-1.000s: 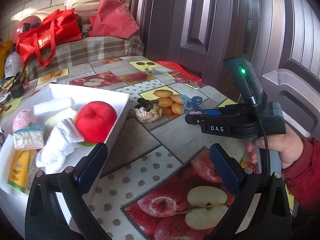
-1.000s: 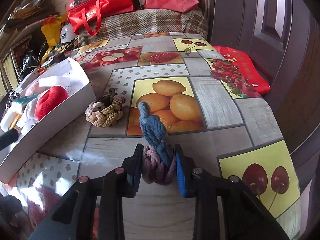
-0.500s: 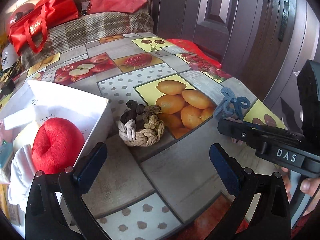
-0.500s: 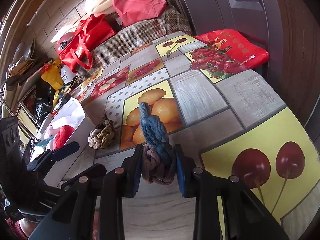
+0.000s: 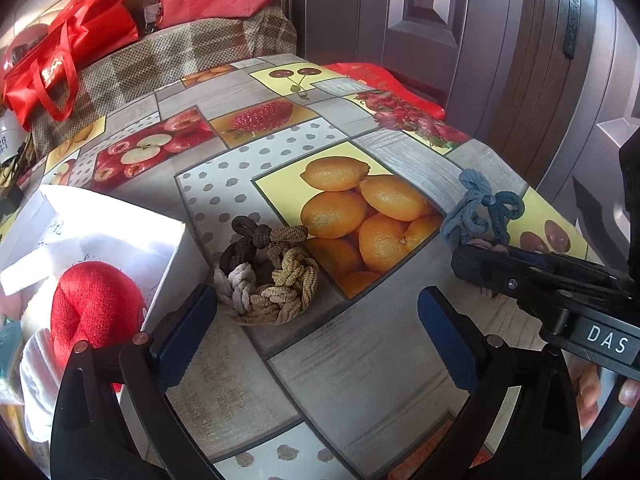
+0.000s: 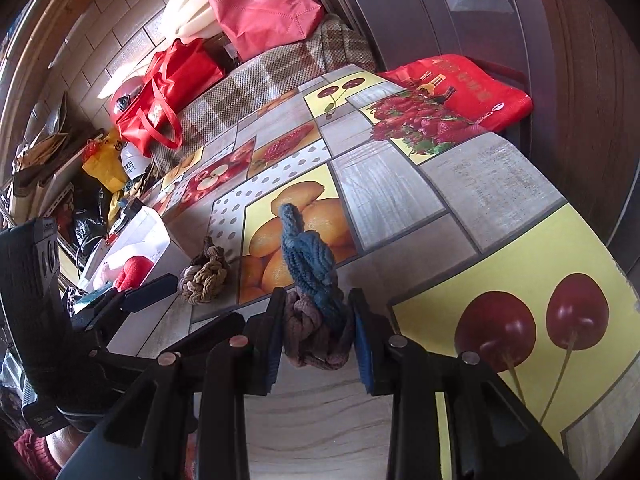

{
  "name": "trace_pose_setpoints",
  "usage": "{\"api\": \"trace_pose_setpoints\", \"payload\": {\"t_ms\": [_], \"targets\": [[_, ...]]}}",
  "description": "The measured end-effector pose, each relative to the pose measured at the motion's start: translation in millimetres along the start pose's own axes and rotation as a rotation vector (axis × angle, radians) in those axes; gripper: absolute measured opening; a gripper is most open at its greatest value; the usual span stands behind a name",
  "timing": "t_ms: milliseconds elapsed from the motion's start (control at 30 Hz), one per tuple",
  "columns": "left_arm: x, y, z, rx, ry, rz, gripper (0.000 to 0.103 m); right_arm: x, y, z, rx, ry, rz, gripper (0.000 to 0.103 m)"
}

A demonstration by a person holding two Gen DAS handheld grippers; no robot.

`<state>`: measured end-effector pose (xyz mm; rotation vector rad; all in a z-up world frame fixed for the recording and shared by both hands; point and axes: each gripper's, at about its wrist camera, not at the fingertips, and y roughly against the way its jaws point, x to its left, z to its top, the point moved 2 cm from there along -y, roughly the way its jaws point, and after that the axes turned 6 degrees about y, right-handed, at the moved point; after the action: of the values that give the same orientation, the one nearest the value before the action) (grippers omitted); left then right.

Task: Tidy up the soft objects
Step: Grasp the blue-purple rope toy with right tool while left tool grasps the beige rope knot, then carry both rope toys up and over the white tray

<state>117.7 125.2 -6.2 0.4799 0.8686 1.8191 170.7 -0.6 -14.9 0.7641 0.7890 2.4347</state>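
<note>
A brown and beige braided rope knot (image 5: pixel 268 276) lies on the fruit-print tablecloth, beside the white box (image 5: pixel 176 264). My left gripper (image 5: pixel 316 300) hovers just short of the knot; its jaws are closing with nothing between them. A red plush (image 5: pixel 96 304) and other soft items lie in the box. My right gripper (image 6: pixel 317 300) is shut on a blue and mauve braided knot (image 6: pixel 312 280) resting on the table. That blue knot (image 5: pixel 480 212) also shows at the right of the left wrist view. In the right wrist view the brown knot (image 6: pixel 204 274) sits to the left.
Red bags (image 5: pixel 60 60) rest on a plaid-covered seat (image 5: pixel 180 56) behind the table. A red printed bag (image 6: pixel 460 92) lies past the far right table edge, against a dark door (image 5: pixel 460 40). A hand (image 5: pixel 592 392) holds the right gripper's handle.
My left gripper has swung right from over the box and come down close to the brown knot. The right gripper has rolled while keeping its hold on the blue knot.
</note>
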Motion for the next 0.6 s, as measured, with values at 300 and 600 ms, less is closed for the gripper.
{"api": "trace_pose_setpoints", "payload": {"t_ms": [300, 600], "targets": [[3.1, -11.8, 6.6, 0.006, -0.062, 0.071, 0.071, -2.4, 1.7, -0.5, -0.007, -0.014, -0.005, 0.032], [1.8, -10.6, 12.1, -0.04, -0.078, 0.073, 0.036, 0.0, 6.1, 0.3, -0.035, -0.002, 0.004, 0.03]]}}
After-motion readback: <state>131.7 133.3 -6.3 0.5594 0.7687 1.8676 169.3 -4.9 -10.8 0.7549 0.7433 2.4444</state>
